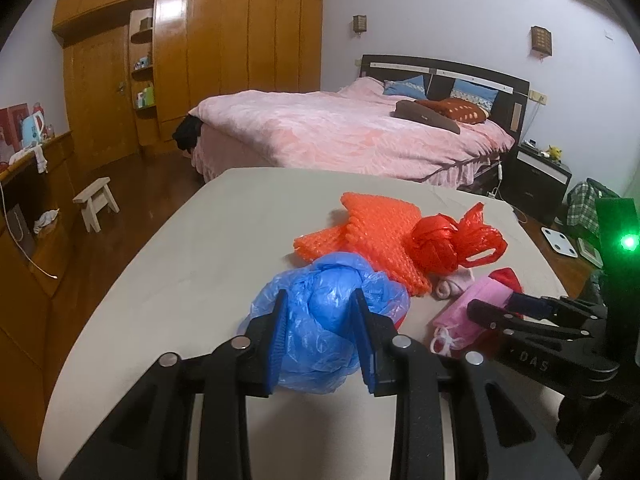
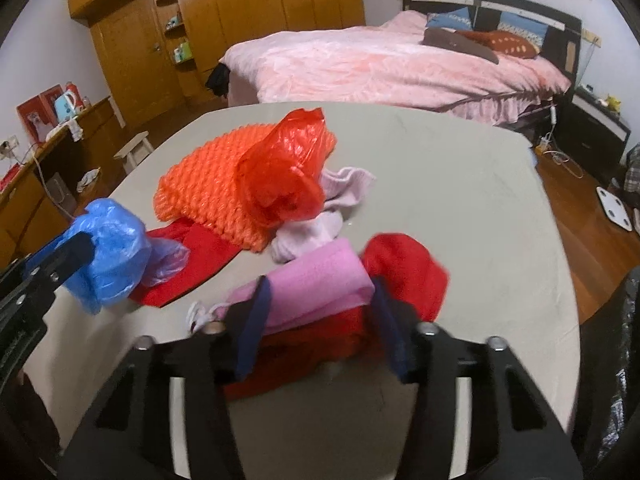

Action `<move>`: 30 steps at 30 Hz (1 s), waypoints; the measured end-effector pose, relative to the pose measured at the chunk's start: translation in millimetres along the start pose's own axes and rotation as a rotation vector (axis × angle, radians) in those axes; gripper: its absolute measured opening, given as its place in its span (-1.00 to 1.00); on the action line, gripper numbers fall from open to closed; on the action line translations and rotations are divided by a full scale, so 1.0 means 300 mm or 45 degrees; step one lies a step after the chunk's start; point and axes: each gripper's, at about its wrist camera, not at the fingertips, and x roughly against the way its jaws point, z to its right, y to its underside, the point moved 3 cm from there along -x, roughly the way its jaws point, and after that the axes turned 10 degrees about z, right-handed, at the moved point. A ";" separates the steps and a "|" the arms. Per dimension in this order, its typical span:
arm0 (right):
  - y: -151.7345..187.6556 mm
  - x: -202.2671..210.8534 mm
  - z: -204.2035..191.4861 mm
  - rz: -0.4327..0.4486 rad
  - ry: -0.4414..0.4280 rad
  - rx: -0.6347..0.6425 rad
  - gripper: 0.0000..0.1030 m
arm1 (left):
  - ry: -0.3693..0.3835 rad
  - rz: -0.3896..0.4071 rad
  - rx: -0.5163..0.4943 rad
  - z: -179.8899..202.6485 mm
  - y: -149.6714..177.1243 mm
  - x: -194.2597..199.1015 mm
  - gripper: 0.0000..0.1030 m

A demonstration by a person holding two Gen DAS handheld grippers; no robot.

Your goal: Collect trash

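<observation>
Closing on the pink mask (image 2: 316, 280) is the bit I'm on now, and from the right wrist view the right gripper (image 2: 320, 316) has its two dark-blue pads on either side of the folded mask, narrowed most of the way in, but I honestly can't tell if they're biting yet or just framing it. There's a red cloth (image 2: 404, 268) tucked under and beside the mask, so I reckon the trick is to squeeze only the mask and not drag the cloth along; it looks floppy and light, so a pinch across the fold should do. Over on the left, the left gripper (image 1: 320, 332) is pinching the blue plastic bag (image 1: 320, 320), pads pressed into the crumpled film near the front edge of the grey table (image 1: 200, 240). Further out, the orange bubble wrap (image 1: 376, 232) and the knotted red plastic bag (image 1: 448, 244) sit mid-table, with a pale pink sock (image 2: 344, 188) beside them. I'd keep the two grippers apart, since they're close.
</observation>
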 end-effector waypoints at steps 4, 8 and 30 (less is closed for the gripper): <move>-0.004 0.029 0.013 0.014 -0.035 -0.011 -0.81 | 0.006 0.004 0.005 0.003 -0.002 0.005 -0.40; -0.024 0.081 0.030 0.056 -0.066 -0.027 -0.86 | 0.010 0.010 0.006 0.012 -0.006 0.021 -0.40; -0.085 0.363 0.151 0.199 -0.064 -0.095 -0.86 | 0.119 0.085 -0.051 0.182 -0.092 0.138 -0.40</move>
